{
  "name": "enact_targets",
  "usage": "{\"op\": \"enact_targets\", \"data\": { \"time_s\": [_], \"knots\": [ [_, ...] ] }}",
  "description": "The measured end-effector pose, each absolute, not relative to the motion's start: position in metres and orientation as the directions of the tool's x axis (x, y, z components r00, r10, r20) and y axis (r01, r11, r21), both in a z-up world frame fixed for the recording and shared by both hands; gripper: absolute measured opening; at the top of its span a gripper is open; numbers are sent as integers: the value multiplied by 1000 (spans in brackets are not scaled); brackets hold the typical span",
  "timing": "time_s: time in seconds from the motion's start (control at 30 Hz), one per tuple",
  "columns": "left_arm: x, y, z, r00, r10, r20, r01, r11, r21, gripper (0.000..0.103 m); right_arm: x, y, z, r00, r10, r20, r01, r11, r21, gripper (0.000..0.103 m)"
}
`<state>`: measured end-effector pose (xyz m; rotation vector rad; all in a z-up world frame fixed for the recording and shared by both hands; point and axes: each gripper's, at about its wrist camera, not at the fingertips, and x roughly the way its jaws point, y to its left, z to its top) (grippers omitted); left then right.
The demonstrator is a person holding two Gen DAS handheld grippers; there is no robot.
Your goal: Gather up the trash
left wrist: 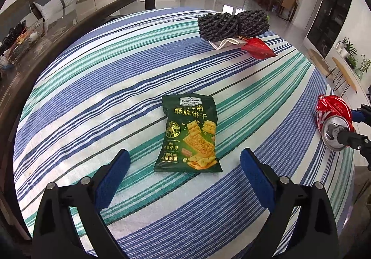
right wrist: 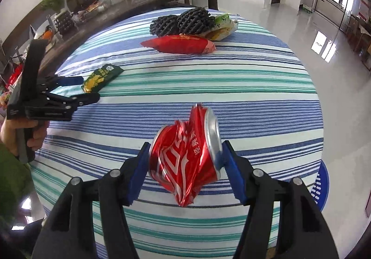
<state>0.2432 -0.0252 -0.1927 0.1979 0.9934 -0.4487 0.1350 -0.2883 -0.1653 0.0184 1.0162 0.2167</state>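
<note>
The counter under a blue, teal and white striped cloth (left wrist: 97, 87) fills both views. The left tool (left wrist: 183, 174) tilts steeply down over it, its blue-padded fingers spread wide and grasping nothing; the green crinkly cracker packet (left wrist: 191, 134) lies flat on the cloth just beyond the tips, apart from both pads. In the right wrist view a hand (right wrist: 22, 136) holds that tool's grip at the left edge, partly cut off by the frame.

The right tool (right wrist: 185, 166) also angles down, and its pads sit against either side of the crushed red aluminium drink can (right wrist: 185, 154), clenching it.

At the far side lie a bundle of black foam netting (left wrist: 233, 24), a flat red foil wrapper (right wrist: 180, 44) and a pale snack bag (right wrist: 222, 27) half hidden behind the netting; its print is unreadable.
</note>
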Motion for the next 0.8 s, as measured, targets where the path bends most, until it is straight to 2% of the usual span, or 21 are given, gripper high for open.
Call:
{"op": "enact_targets", "data": {
  "time_s": [0.03,0.07,0.1,0.17,0.33,0.57,0.8],
  "knots": [
    [245,-29,-193,466,-264,-844,452,892,-29,89,134,-289,-164,510,189,-839,-170,978,117,60],
    [245,-34,-192,475,-248,-844,452,892,-8,80,132,-292,-162,515,189,-836,-165,979,119,60],
    [245,-37,-191,485,-236,-842,453,891,11,64,130,-294,-160,518,191,-834,-162,979,124,60],
    [245,-41,-187,478,-249,-842,459,888,-2,39,127,-301,-156,524,201,-828,-154,978,140,60],
    [230,-51,-183,460,-287,-840,496,868,-25,36,122,-323,-151,536,239,-810,-118,971,209,60],
    [194,-96,-157,406,-426,-808,560,815,-148,35,113,-369,-139,575,306,-759,-48,939,342,60],
    [163,-184,-127,335,-537,-774,668,715,-207,36,89,-446,-115,647,238,-724,50,935,352,60]
  ]
}}
